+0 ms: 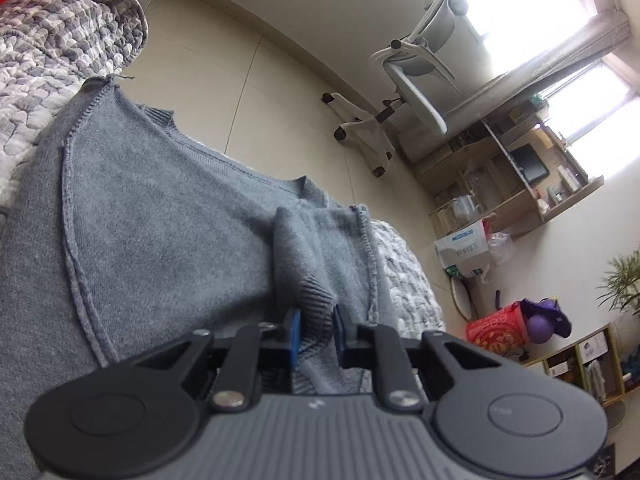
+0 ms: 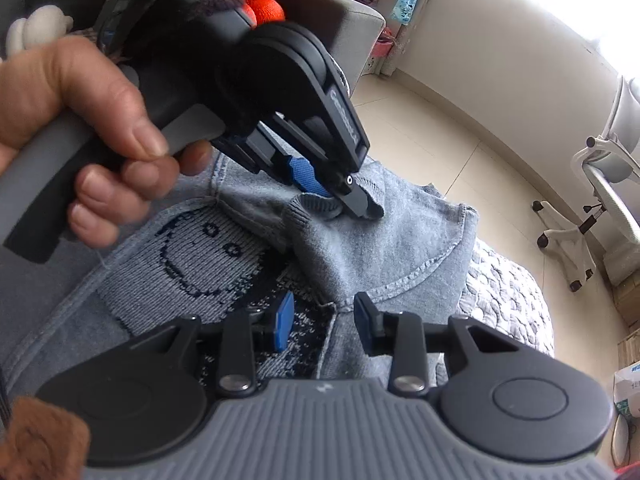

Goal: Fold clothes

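Right now the right gripper [image 2: 324,326] is hovering with jaws apart over the grey sweater [image 2: 360,248] lying on the quilted bed cover [image 2: 516,292] near its edge, while beyond it the left gripper [image 2: 326,196] is pinching the sweater's ribbed cuff [image 1: 316,300].

Grey knit sweater [image 2: 360,248] lies inside out on quilt; ribbed cuff [image 1: 312,292] pinched.

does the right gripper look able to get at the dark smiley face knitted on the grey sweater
Probably yes: the right gripper hovers open just beside the knitted smiley face, nothing lying between them; the left gripper pinches a ribbed cuff further away.
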{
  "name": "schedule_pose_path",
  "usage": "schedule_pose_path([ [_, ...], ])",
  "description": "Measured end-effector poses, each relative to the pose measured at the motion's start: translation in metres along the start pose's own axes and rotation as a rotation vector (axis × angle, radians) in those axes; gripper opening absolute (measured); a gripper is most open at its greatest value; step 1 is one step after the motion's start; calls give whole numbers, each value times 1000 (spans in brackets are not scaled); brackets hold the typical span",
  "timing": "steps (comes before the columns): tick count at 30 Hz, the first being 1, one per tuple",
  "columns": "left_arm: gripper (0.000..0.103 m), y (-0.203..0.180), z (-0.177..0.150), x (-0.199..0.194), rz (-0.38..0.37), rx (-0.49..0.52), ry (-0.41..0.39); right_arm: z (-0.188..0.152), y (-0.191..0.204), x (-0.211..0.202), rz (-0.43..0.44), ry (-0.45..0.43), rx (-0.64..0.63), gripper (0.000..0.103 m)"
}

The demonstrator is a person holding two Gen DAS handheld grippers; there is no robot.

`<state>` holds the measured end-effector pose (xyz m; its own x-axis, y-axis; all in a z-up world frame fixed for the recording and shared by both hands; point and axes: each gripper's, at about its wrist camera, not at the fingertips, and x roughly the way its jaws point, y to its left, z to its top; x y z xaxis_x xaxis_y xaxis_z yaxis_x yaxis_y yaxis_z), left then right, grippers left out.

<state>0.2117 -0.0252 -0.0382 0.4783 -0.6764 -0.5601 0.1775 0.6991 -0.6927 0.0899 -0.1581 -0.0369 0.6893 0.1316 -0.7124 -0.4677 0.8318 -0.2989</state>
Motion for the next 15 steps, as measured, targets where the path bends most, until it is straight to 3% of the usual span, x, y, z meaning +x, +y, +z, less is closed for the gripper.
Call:
schedule_pose_path([
  [3, 17, 5, 5, -7, -54, -58, -20, 0, -3, 13, -34, 13, -11, 37],
  [6, 17, 8, 4, -7, -57, -84, -13, -1, -5, 22, -83, 14, -41, 37],
  [13, 17, 13, 4, -6, -53, -114, -23, 1, -7, 22, -52, -42, -39, 37],
  [14, 18, 13, 4, -7, -57, -118, -30, 1, -8, 21, -39, -54, -30, 36],
  [15, 21, 13, 5, -9, -65, -123, -40, 2, -9, 20, -26, -65, -21, 24],
])
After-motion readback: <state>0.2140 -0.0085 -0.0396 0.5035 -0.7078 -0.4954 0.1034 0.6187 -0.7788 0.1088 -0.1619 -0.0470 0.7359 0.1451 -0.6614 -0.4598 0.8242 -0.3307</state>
